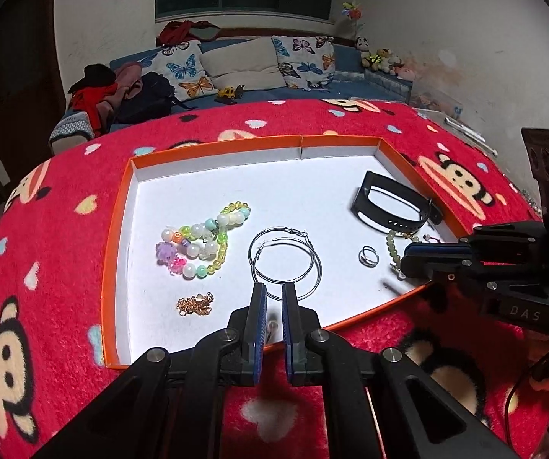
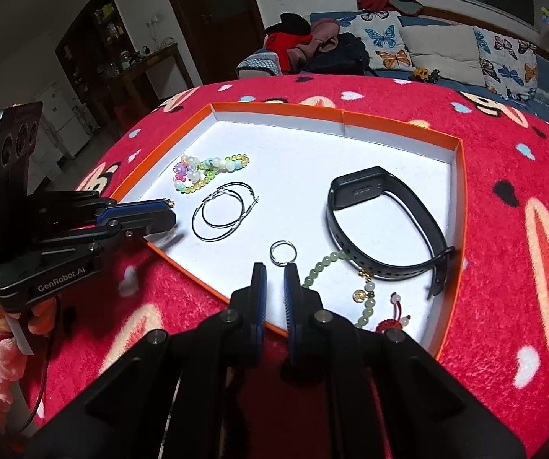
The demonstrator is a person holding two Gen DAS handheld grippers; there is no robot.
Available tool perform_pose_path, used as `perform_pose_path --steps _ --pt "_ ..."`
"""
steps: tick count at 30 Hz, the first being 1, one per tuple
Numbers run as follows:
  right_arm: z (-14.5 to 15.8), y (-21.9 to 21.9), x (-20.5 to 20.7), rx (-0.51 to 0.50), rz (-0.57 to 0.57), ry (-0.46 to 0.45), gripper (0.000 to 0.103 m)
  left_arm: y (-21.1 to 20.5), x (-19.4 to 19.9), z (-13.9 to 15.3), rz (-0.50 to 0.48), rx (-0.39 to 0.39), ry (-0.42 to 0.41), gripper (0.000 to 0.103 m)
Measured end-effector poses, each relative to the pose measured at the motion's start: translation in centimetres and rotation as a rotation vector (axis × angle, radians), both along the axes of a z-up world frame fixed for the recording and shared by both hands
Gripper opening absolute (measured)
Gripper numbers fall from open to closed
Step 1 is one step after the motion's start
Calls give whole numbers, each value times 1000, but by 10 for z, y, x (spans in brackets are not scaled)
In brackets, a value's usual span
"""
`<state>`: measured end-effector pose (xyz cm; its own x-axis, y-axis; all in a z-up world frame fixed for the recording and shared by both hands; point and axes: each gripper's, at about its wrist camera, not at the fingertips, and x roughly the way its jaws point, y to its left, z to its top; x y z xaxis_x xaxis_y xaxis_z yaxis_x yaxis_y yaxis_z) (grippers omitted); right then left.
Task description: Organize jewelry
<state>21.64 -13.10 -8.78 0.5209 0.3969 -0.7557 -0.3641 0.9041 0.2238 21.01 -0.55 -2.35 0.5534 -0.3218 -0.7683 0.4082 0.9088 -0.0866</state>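
Observation:
An orange-rimmed white tray (image 1: 121,206) (image 2: 461,176) holds the jewelry: a colourful bead bracelet (image 1: 205,239) (image 2: 207,170), two silver hoop earrings (image 1: 285,262) (image 2: 224,210), a small silver ring (image 1: 368,256) (image 2: 282,252), a black wristband (image 1: 393,202) (image 2: 381,222), a green bead bracelet (image 2: 331,279) with a red charm (image 2: 391,319), and a small gold piece (image 1: 194,303). My left gripper (image 1: 273,290) (image 2: 169,214) hovers over the tray's near edge, jaws slightly apart and empty. My right gripper (image 2: 275,271) (image 1: 408,258) hovers near the ring, jaws slightly apart and empty.
The tray lies on a red fleece cloth (image 1: 64,229) with monkey faces. A sofa (image 1: 255,65) with butterfly cushions stands behind the table. A dark cabinet and door (image 2: 213,19) are at the far left.

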Motion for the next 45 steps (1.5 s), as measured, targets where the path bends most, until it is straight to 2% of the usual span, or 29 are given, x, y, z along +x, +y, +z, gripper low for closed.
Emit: perform_pose_path --steps 4,10,21,23,29,34,40,45 --pt "7 -8 -6 1 -16 -13 20 3 -4 8 13 -9 -4 9" --pt "14 -21 -25 -31 -43 -36 24 8 -19 23 42 -23 -22 9" --pt "19 -24 -64 -54 -67 -61 34 -3 -74 48 83 -29 -44 10" --pt "20 -23 -71 -59 -72 -66 41 -5 -85 49 95 -35 -37 10" --pt "22 -16 -93 -78 -73 -86 48 -7 -117 47 141 -63 -21 10" --pt "21 -12 -108 -85 -61 -85 50 -7 -136 45 173 -78 -14 10" --pt "24 -12 -122 -66 -81 -87 59 -6 -156 45 197 -94 -30 10" --pt "26 -10 -131 -59 -82 -92 61 -6 -170 45 207 -79 -44 10"
